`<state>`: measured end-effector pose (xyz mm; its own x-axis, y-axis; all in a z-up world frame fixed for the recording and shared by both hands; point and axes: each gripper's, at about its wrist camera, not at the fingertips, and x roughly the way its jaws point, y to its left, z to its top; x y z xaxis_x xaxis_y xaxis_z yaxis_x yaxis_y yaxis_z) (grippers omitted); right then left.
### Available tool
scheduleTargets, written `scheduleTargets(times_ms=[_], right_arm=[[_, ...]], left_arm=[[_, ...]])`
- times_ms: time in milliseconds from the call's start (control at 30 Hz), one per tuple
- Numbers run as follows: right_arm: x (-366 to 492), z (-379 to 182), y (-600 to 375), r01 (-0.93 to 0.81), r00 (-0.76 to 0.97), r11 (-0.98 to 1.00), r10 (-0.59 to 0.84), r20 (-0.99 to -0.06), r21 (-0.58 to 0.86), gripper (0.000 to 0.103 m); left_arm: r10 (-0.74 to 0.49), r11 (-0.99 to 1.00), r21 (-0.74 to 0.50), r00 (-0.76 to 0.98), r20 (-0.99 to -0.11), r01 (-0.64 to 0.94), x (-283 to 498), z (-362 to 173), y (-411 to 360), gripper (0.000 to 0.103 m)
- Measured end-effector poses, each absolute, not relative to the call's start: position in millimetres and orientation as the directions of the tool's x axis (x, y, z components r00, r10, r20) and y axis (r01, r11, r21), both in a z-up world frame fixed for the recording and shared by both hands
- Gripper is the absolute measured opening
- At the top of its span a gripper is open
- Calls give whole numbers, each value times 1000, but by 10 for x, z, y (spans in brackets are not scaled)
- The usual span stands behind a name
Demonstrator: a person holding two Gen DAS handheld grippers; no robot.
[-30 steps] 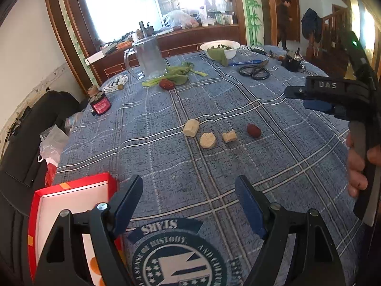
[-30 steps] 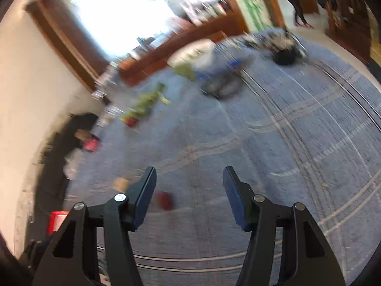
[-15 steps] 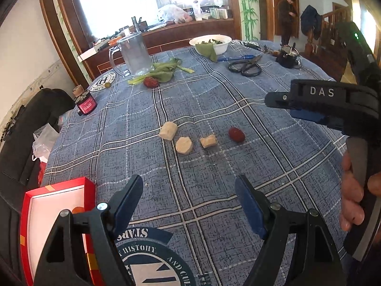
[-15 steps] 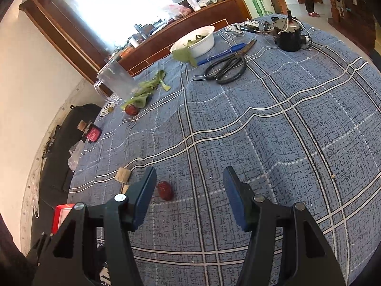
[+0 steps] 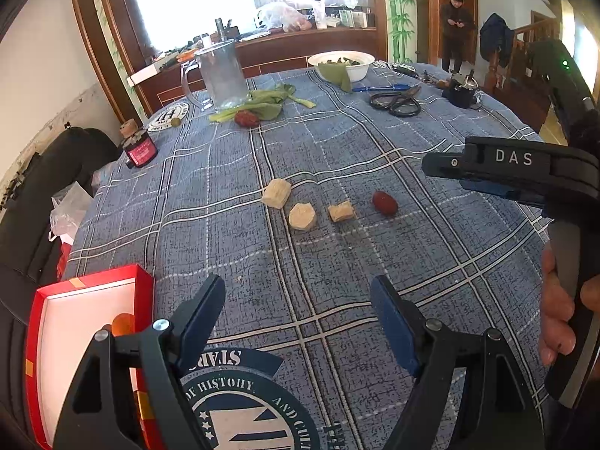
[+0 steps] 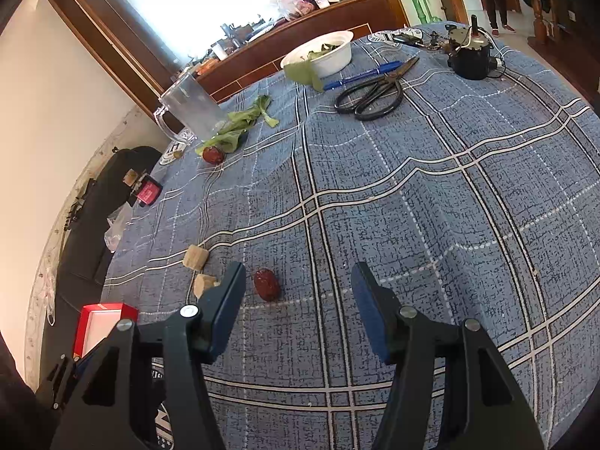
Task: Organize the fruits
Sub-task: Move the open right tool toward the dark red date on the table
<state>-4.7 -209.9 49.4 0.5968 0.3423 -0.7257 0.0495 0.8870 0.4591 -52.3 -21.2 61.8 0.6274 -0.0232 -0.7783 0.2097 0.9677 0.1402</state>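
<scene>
The right gripper (image 6: 298,294), jaws apart and empty, is hovering nearest the red date (image 6: 266,284), which is lying just left of centre.

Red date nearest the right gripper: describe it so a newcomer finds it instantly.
On the blue plaid tablecloth, a short row of four small pieces lies mid-table. The red date is the end piece on the right-gripper side. It is glossy, dark red and oval, while its three neighbours are pale beige chunks; another red fruit lies far off beside the greens.
</scene>
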Motion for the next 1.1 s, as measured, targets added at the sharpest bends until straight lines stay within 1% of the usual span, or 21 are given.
scheduleTargets(times_ms=[300, 433, 1100], right_arm=[[-29, 470, -2081, 44, 585, 890, 346, -733, 455, 60], [-33, 452, -2051, 36, 573, 884, 363, -735, 466, 60], [-37, 432, -1936, -10, 555, 921, 329, -764, 390, 60]], left_arm=[[-34, 980, 95, 621, -783, 173, -493, 591, -56, 80], [-19, 985, 93, 624, -781, 147, -519, 584, 53, 80], [8, 996, 62, 623, -782, 64, -526, 509, 450, 79]])
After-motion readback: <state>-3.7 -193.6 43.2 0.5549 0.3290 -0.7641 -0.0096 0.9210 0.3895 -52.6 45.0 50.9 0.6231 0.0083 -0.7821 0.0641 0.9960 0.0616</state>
